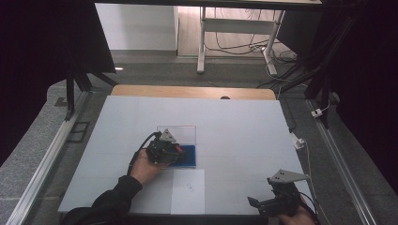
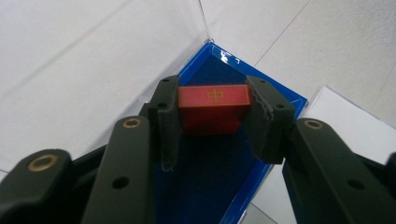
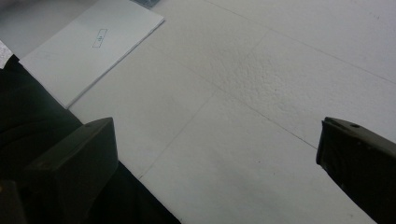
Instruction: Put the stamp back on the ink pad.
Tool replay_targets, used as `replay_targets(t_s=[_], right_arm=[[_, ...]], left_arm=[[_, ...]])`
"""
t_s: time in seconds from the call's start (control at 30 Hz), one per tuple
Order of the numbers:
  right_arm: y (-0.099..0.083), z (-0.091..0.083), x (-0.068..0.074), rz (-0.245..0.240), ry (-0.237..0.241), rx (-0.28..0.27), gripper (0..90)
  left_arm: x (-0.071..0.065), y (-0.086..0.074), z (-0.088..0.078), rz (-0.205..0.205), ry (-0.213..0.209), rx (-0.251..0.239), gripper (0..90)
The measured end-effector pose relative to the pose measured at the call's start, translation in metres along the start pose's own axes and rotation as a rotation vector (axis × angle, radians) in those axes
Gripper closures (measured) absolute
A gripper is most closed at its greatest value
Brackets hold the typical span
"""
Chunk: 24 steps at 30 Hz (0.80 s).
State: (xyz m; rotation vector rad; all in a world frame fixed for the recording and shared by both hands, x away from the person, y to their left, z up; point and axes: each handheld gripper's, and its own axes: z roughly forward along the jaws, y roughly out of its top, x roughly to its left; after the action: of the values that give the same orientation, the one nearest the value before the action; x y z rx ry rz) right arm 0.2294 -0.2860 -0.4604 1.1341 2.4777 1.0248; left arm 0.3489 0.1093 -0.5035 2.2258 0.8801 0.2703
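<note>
From the high view, the left gripper (image 1: 174, 151) hangs over a blue tray (image 1: 188, 155) near the middle of the white table (image 1: 244, 136), a clear lid (image 1: 183, 133) standing behind; the right gripper (image 1: 263, 205) rests at the near right corner with bare board around it. A paper sheet (image 1: 187, 191) lies at the near edge.

In the left gripper view, the jaws clamp a red block (image 2: 214, 108) with a gold cross mark, over the tray's dark blue lining; its underside is hidden.

In the right gripper view, the jaws stand wide apart, holding nothing, above bare table
</note>
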Motion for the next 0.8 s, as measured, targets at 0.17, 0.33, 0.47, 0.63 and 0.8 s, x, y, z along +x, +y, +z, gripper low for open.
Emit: replay_targets(t_s=[0.17,0.33,0.47,0.63,0.8], right_arm=[[0.0,0.0,0.0,-0.001,0.0,0.002,0.0],[0.0,0.0,0.0,-0.001,0.0,0.0,0.0],[0.0,0.0,0.0,-0.001,0.0,-0.001,0.0],[0.0,0.0,0.001,-0.002,0.0,-0.002,0.0],[0.0,0.0,0.001,-0.003,0.0,-0.003,0.0]], left_arm=[[0.002,0.001,-0.002,-0.025,-0.012,-0.008,55.6],[0.004,0.003,-0.008,-0.058,-0.029,-0.037,50.0],[0.005,0.003,-0.011,-0.075,-0.051,-0.039,43.5],[0.006,0.003,-0.017,-0.095,-0.066,-0.053,34.1],[0.005,0.0,-0.023,-0.114,-0.103,-0.063,19.1]])
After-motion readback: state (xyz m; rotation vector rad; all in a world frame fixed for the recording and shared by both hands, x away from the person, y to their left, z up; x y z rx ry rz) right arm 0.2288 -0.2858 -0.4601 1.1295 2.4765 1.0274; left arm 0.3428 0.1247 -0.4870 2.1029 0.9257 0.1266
